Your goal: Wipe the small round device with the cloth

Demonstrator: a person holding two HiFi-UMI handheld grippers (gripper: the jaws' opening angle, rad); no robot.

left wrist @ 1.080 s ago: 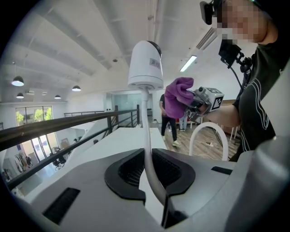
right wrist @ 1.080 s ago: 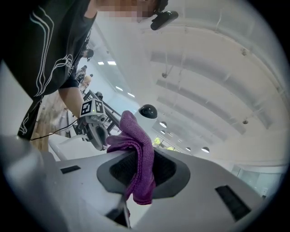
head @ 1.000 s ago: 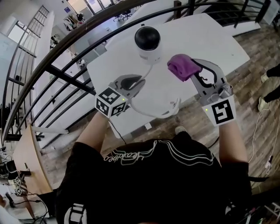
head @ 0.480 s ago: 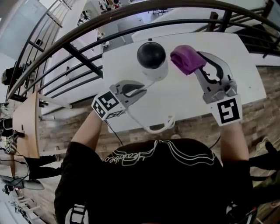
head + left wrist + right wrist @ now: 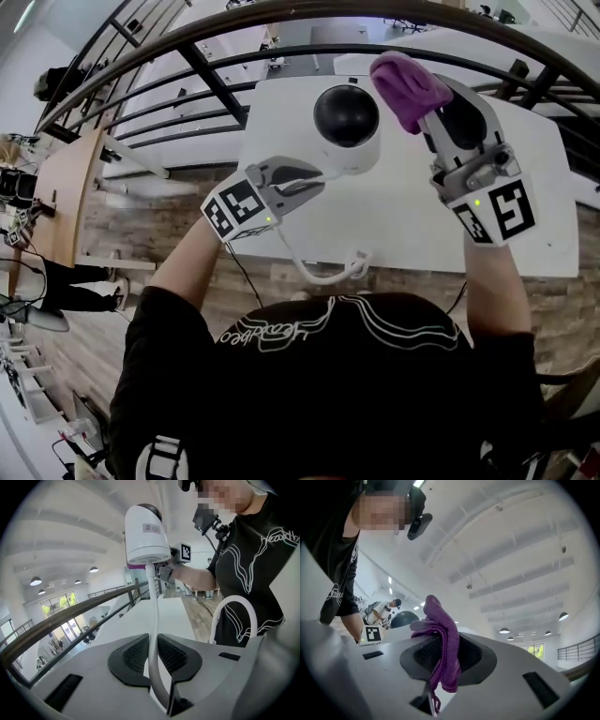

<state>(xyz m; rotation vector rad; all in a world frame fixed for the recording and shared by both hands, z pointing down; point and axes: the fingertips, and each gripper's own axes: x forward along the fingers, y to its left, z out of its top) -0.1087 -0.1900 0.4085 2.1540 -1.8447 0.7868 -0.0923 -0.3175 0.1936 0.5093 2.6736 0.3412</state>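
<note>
The small round device point(image 5: 347, 127) is white with a black dome point(image 5: 346, 112) that faces up at the head view. A white cable point(image 5: 309, 173) leaves its base, and my left gripper point(image 5: 314, 178) is shut on it close to the device. In the left gripper view the cable point(image 5: 153, 634) runs between the black pads point(image 5: 136, 654) up to the device's white body point(image 5: 146, 534). My right gripper point(image 5: 433, 98) is shut on the purple cloth point(image 5: 408, 86), just right of the dome. The cloth point(image 5: 443, 641) hangs bunched between the jaws. Whether it touches the dome is unclear.
A white table point(image 5: 534, 234) lies under both grippers, with a slack loop of cable point(image 5: 333, 272) at its near edge. Black curved railings point(image 5: 281, 14) cross behind it. The floor below is wooden point(image 5: 150, 216). A person point(image 5: 66, 281) stands at the far left.
The cloth in my right gripper has come up close to the dome's right side. The device and both grippers sit higher and larger in the head view, which has swung round.
</note>
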